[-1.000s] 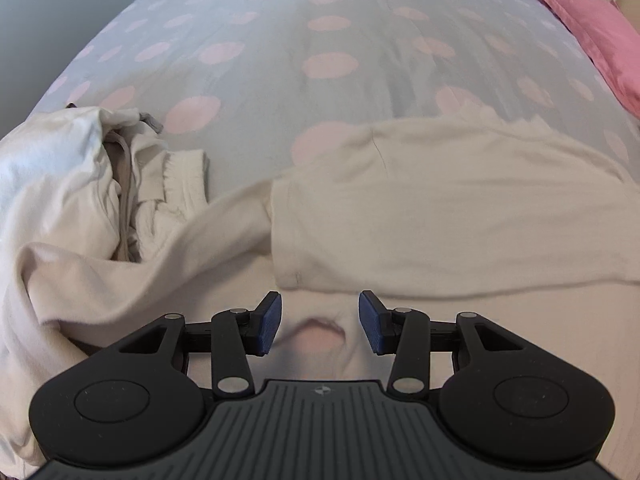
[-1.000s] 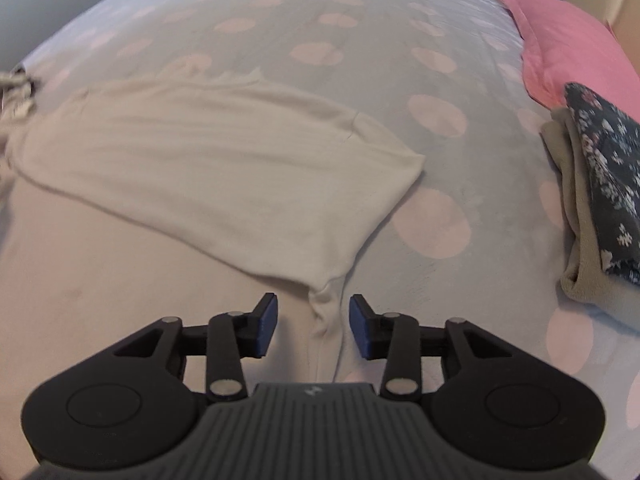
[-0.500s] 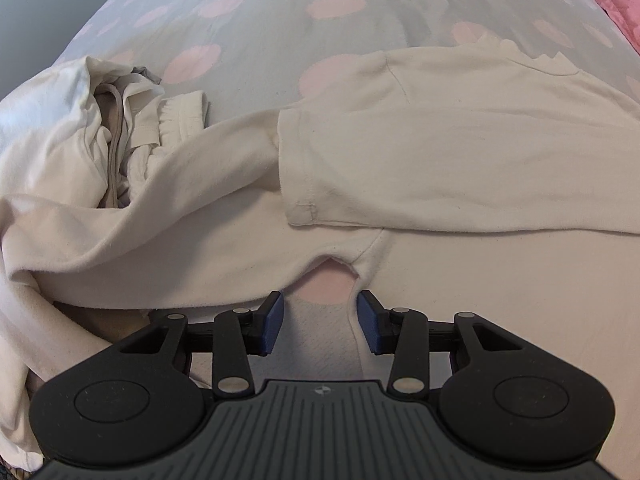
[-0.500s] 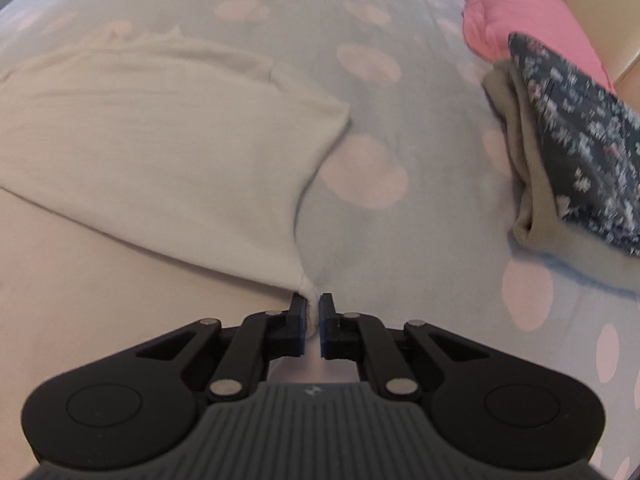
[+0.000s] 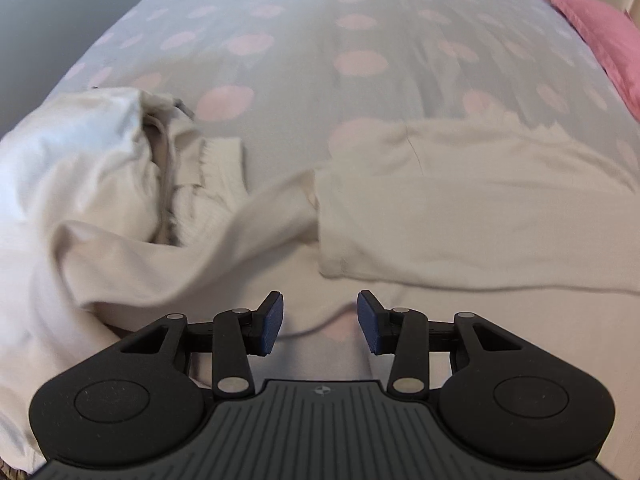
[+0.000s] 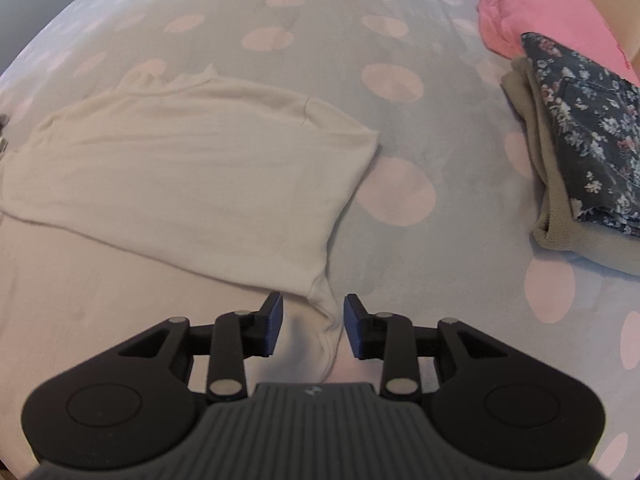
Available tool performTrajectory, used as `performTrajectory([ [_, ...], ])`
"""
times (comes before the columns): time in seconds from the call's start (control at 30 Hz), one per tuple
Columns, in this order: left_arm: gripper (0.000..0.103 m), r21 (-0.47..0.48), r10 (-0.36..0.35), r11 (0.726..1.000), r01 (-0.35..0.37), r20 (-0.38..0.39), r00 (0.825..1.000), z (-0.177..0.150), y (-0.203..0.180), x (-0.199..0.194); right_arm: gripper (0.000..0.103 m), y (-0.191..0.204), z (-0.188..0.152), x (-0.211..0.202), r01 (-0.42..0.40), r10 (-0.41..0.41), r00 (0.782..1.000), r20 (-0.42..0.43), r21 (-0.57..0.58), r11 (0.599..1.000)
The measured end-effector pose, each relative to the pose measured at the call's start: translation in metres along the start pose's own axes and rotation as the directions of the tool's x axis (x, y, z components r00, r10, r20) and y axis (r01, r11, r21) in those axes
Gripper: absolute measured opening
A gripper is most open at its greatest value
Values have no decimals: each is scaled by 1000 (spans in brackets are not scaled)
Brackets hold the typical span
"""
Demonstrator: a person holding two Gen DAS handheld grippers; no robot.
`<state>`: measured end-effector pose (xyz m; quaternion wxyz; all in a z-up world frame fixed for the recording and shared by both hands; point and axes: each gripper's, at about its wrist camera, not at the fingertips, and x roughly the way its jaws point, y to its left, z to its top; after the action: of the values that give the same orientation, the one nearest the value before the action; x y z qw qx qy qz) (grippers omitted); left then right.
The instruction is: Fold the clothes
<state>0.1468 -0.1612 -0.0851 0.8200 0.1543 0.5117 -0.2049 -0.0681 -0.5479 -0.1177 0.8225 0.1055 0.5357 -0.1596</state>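
Note:
A cream long-sleeved top (image 5: 480,200) lies spread on the bed, its upper part folded down over the lower part; it also shows in the right wrist view (image 6: 180,172). My left gripper (image 5: 320,322) is open and empty, just above the garment's near edge by the left sleeve (image 5: 224,256). My right gripper (image 6: 312,326) is open, its jaws on either side of the folded layer's right corner (image 6: 326,320) without holding it.
A heap of white unfolded clothes (image 5: 80,176) lies at the left. A folded stack with a dark floral garment (image 6: 584,136) on a beige one sits at the right. A pink pillow (image 6: 540,4) lies behind it. The bedcover (image 5: 320,40) is grey with pink dots.
My right gripper was shut on the garment's corner half a second ago and has opened, letting it go. My left gripper has pulled back and risen, staying open.

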Motion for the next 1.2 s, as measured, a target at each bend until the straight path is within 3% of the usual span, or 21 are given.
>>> performTrajectory([
  [0.17,39,-92,69,994,-64,53,996,6,35,-33,38,2,0,-2,42,-42,999,-6,40,998],
  [0.3,39,-140,101,985,-98,17,995,-3,58,-46,38,2,0,-1,48,-47,999,-23,60,997],
  [0.47,39,-78,101,991,-105,-48,994,-32,56,-40,39,7,-2,-7,56,-55,998,-8,56,997],
  [0.77,43,139,35,990,-14,-148,988,-89,14,-7,42,16,-11,-24,70,-72,997,32,65,995],
  [0.97,43,151,65,988,-36,-190,980,-101,9,20,42,16,-20,-33,74,-79,996,46,93,993],
  [1.0,42,138,58,990,-31,-192,980,-100,11,21,42,16,-21,-34,73,-78,996,46,98,992],
  [1.1,12,91,44,996,-27,-189,981,-95,19,16,42,17,-23,-36,71,-76,996,50,106,992],
  [1.2,7,56,60,997,-52,-161,985,-87,29,3,42,18,-25,-41,67,-74,995,64,105,992],
])
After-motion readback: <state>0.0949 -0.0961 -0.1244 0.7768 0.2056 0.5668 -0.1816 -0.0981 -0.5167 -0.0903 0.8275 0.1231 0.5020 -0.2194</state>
